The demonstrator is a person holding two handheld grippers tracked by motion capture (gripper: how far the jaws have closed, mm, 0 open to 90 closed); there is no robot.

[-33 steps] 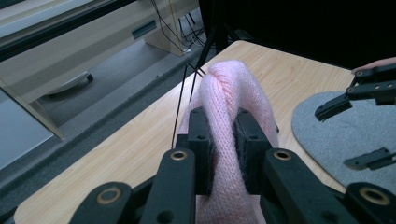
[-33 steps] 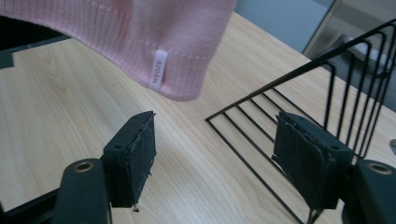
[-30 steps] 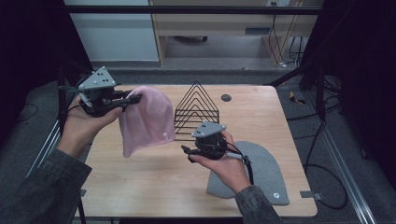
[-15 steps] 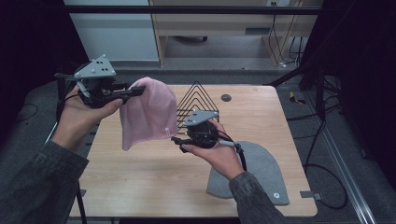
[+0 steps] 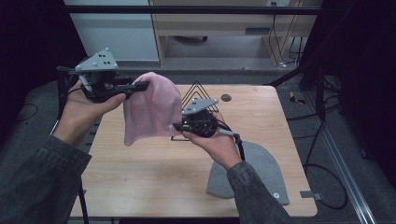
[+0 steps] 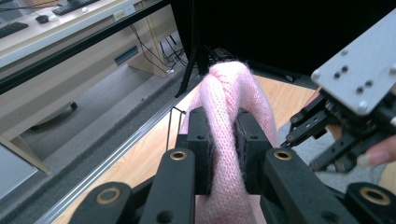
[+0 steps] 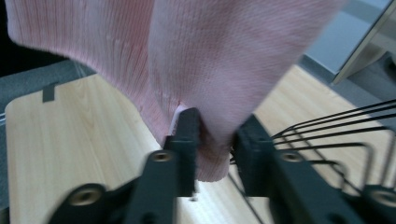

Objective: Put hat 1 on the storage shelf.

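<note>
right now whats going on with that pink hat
A person holds the pink hat up over the table with two tools. The left hand-held gripper is shut on its top. The right hand-held gripper has the hat's lower edge between its jaws, not clearly clamped. A wire rack stands behind it; a grey hat lies flat.

Knit, wood and wire

My matt black plastic tongs (image 6: 219,156) pinch the fuzzy pink ribbed-knit hat (image 5: 152,108); beside it, thin black wire rack (image 5: 198,93) on smooth pale wood surface (image 5: 154,172).
</note>
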